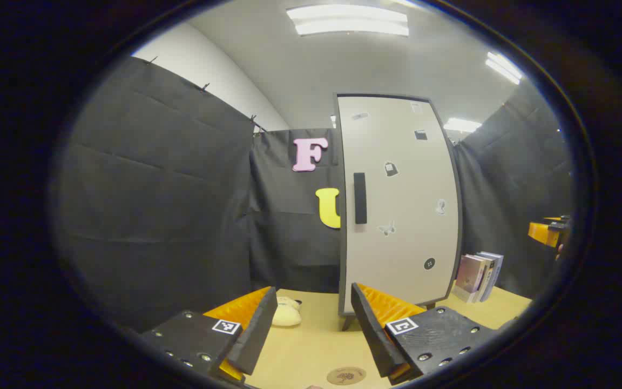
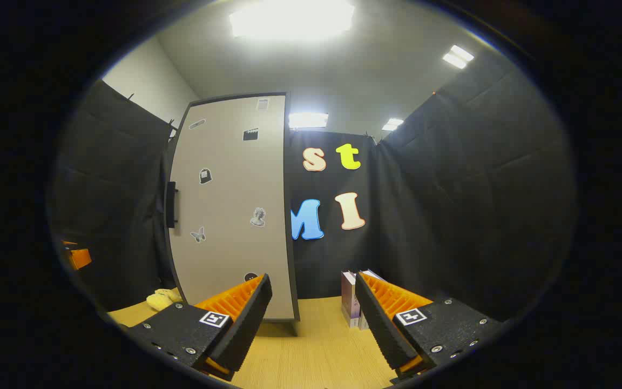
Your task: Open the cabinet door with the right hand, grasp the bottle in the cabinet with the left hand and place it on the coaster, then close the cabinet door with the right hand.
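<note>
Facing the shut cabinet door point(image 1: 397, 205), I hold both grippers' fingers spread and empty, right gripper point(image 2: 311, 319) ready for the handle point(image 2: 171, 204).

We've got bright ceiling panels point(image 1: 350, 20) overhead, and in the right gripper view one panel point(image 2: 292, 17) blows out to white glare. The cabinet door point(image 1: 397, 200) bows with fisheye distortion. Soft shadow pools under the cabinet on the counter point(image 2: 316, 351). Everything's sharp.

Cabinet door point(image 1: 397, 205) shut; interior hidden. Coaster point(image 1: 346, 375) cut off at the bottom edge, print too small to tell. Pale object point(image 1: 286, 313), possibly plush, partly behind left gripper's finger point(image 1: 257, 329).
</note>
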Demonstrator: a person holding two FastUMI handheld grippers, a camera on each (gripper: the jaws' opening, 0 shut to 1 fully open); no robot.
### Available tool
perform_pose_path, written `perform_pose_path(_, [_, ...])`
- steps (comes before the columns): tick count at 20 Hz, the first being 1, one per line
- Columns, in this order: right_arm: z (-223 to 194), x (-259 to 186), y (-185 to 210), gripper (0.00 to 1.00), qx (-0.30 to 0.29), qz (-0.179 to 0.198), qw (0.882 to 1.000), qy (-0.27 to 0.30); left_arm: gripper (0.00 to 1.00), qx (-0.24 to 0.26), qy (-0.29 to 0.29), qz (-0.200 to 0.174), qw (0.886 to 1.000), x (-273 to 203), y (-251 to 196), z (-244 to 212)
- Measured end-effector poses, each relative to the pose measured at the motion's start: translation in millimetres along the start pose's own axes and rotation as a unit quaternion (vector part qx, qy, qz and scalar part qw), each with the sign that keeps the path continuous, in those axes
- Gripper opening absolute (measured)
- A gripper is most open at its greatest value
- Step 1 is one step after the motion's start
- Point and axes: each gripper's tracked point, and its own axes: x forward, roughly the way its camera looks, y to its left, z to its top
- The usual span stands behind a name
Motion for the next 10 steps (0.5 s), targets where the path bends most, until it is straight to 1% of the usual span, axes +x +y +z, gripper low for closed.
perform_pose_path(3, [-0.9,0.1,-0.8,0.96,0.004,-0.002,1.0,0.003,0.82,-0.002,0.001,0.0,1.0,-0.9,-0.3,-1.6])
perform_pose_path(4, [-1.0,-0.3,-1.1,0.96,0.004,-0.003,1.0,0.004,0.86,-0.001,0.002,0.001,1.0,-1.4,-0.6,-2.6])
perform_pose_path(5, [-1.2,-0.6,-1.6,0.96,0.003,-0.003,1.0,0.004,0.82,-0.001,0.002,0.001,1.0,-1.8,-0.5,-2.5])
perform_pose_path(10, [-1.2,-1.8,-0.6,0.96,0.003,-0.001,1.0,0.002,0.82,0.0,0.002,0.001,1.0,-4.0,-0.4,-2.4])
